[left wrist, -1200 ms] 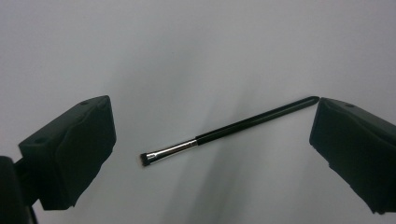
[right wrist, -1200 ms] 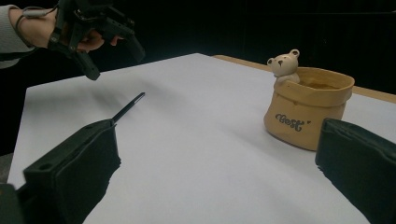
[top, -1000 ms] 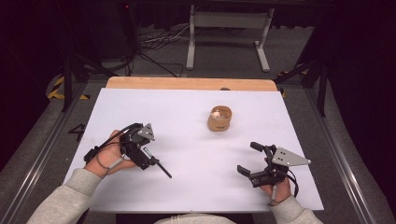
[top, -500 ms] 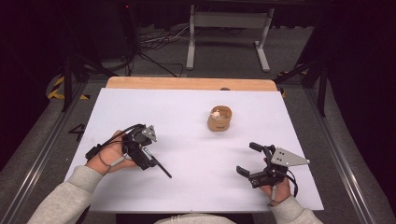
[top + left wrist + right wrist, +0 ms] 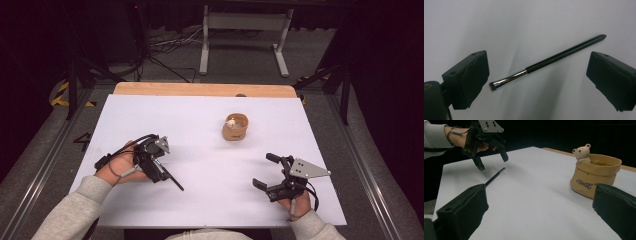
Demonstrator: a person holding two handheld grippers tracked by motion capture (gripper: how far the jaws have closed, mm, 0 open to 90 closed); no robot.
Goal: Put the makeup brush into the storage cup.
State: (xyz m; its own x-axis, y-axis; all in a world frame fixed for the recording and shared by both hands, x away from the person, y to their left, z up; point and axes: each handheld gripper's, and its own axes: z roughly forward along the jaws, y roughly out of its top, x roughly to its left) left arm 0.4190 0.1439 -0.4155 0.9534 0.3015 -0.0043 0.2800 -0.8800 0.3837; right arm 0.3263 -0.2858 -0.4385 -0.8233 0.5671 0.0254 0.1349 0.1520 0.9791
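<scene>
On the white table point(image 5: 200, 125) a thin black brush point(image 5: 549, 60) lay flat, near the person's left side and well apart from the little tan pot point(image 5: 235, 128) with a bear figure point(image 5: 581, 152) on its rim, which stood toward the far middle. The left gripper point(image 5: 159, 165) hung right over the brush with its jaws wide apart, one on each side of it and neither touching; from that gripper's own view the bristle end sat close to one jaw and the tapered tail pointed off toward the other. The right gripper point(image 5: 272, 172) rested low near the person's right edge, jaws likewise spread and empty, looking across at the pot. The brush looked to me like a light, stiff thing, a slim rod with a shiny metal ferrule point(image 5: 511, 78) and a short tuft at one end. I judged it would weigh next to nothing but be awkward: lying flush on a smooth sheet, round and glossy, it could roll or skid away from a closing jaw. The black handle near the ferrule seemed the sensible place to pinch, roughly mid-length so it would not tip, and away from the soft bristles, which would crush or splay. The pot looked like glazed ceramic, heavier and breakable, best left unknocked.
</scene>
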